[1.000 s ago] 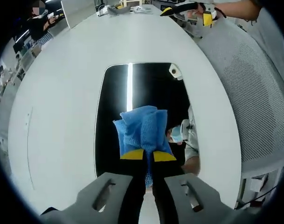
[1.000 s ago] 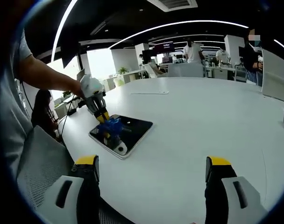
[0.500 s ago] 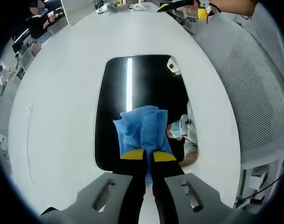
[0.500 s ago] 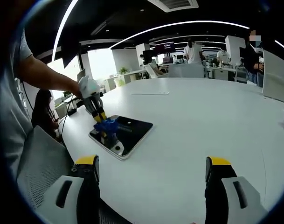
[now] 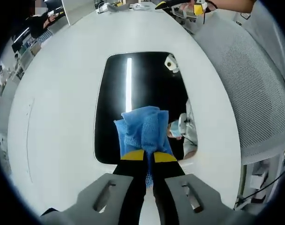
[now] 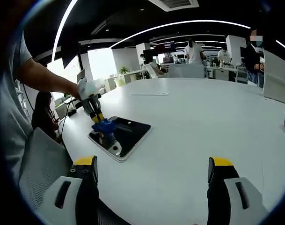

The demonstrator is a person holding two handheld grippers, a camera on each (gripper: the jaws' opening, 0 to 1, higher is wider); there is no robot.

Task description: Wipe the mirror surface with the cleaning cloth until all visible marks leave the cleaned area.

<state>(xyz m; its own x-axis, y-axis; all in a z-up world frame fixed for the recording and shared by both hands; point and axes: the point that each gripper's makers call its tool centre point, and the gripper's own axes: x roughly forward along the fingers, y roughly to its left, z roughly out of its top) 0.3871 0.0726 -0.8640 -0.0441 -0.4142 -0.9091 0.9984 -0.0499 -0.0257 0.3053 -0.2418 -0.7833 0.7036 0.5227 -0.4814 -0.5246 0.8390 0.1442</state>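
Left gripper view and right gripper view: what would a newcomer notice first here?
First, the bright blue cloth, pinched in the left gripper and pressed on the dark mirror, which lies flat on the white table. In the right gripper view, the right gripper hovers open over the table, apart from the mirror.

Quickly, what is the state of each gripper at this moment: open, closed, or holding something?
Left gripper: closed on the blue cleaning cloth, over the mirror.
Right gripper: open, holding nothing, above the white table.
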